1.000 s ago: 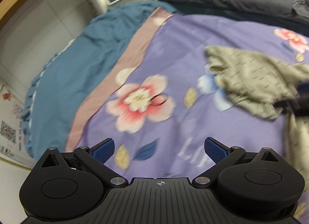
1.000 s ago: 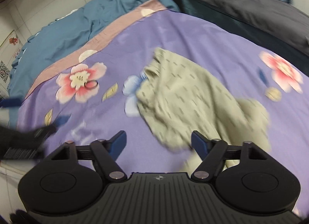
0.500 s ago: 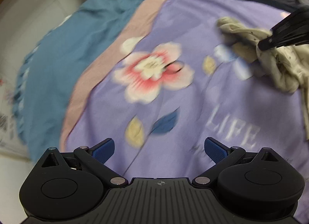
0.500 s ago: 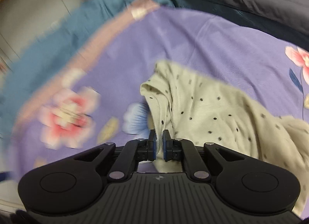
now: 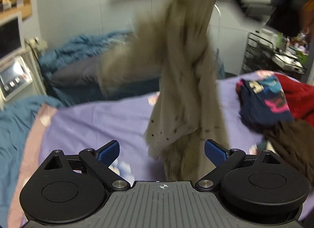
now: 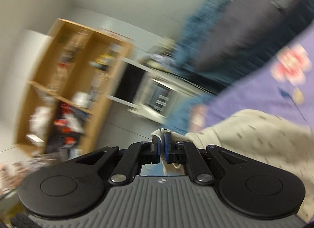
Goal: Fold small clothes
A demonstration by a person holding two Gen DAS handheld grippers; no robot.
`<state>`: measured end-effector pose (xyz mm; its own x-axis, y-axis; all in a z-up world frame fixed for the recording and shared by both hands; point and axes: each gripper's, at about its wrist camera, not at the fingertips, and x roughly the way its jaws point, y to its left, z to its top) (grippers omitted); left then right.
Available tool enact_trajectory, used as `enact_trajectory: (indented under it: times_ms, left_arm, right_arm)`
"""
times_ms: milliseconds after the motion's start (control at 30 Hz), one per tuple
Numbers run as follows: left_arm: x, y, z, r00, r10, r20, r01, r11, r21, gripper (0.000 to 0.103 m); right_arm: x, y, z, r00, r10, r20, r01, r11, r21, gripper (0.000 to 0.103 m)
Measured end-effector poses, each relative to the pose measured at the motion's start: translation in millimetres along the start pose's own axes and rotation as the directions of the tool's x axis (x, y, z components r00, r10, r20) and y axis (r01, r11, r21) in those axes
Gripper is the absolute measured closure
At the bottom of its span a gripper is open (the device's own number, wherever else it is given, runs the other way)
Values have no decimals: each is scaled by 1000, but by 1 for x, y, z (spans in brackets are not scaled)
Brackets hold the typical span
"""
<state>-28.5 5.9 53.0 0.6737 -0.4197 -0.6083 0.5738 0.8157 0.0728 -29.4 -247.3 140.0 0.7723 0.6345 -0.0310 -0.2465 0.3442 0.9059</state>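
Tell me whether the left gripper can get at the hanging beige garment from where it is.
Probably yes. The left gripper is open, and the beige garment hangs right ahead between its fingers, with nothing in front of it.

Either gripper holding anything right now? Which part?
Right gripper is shut on the beige dotted garment, pinching an edge fold; which part is unclear. Left gripper is open, empty.

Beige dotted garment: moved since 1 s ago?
Yes. The beige dotted garment has gone up: it lay flat on the purple floral bedsheet, now it hangs above it, pinched in the right gripper.
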Motion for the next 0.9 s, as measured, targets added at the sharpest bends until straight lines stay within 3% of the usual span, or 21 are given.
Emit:
enact_trajectory:
  times_ms: [100,200,267,333,400,433,467,500,533,567,633,700,767,833,900]
  left_arm:
    - [-5,-7,26,999,10,46,-10,1000,-8,0]
    - [-18,0,47,992,-29,126,34,998,-44,0]
    - [-18,6,55,988,-52,146,62,996,-67,0]
    - [-10,9,56,991,-57,124,67,995,-74,0]
    - [4,14,51,995,-85,49,89,992,-88,0]
    - [13,19,44,995,-98,9,98,988,-123,6]
    - [25,26,35,994,-104,-35,96,979,-180,11]
    - [39,33,25,991,-92,-101,66,969,-238,11]
    - [54,41,13,981,-67,-184,12,958,-287,3]
    - [68,49,0,963,-35,-266,-57,943,-329,0]
    - [84,65,-30,935,33,-354,-175,910,-376,0]
    - [90,82,-55,905,104,-412,-272,887,-373,0]
    - [89,94,-77,873,135,-469,-329,872,-362,0]
    - [82,102,-90,864,114,-490,-331,862,-384,0]
    - [84,101,-94,865,63,-498,-307,852,-425,0]
  right_arm:
    - [-39,53,13,988,150,45,-143,979,-145,97]
    - [-60,84,31,969,220,113,-179,939,-294,97]
    - [-59,86,40,974,139,181,-66,931,-359,97]
    - [-43,63,48,973,-42,226,114,942,-317,92]
    - [-19,19,48,932,-263,249,321,918,-232,51]
    - [-7,-8,47,909,-341,238,391,897,-205,12]
    - [1,-33,44,870,-443,216,479,863,-160,9]
    - [9,-57,37,819,-544,184,567,816,-111,16]
    - [13,-80,32,787,-600,143,614,783,-94,25]
    - [19,-103,21,759,-645,88,651,753,-96,23]
    - [20,-137,-2,675,-738,-11,736,674,-61,23]
    - [10,-166,-35,649,-750,-128,745,661,-94,24]
    - [5,-187,-63,586,-780,-218,777,618,-123,24]
    - [0,-199,-83,538,-788,-299,796,592,-129,24]
    - [-12,-206,-100,539,-763,-356,800,596,-65,24]
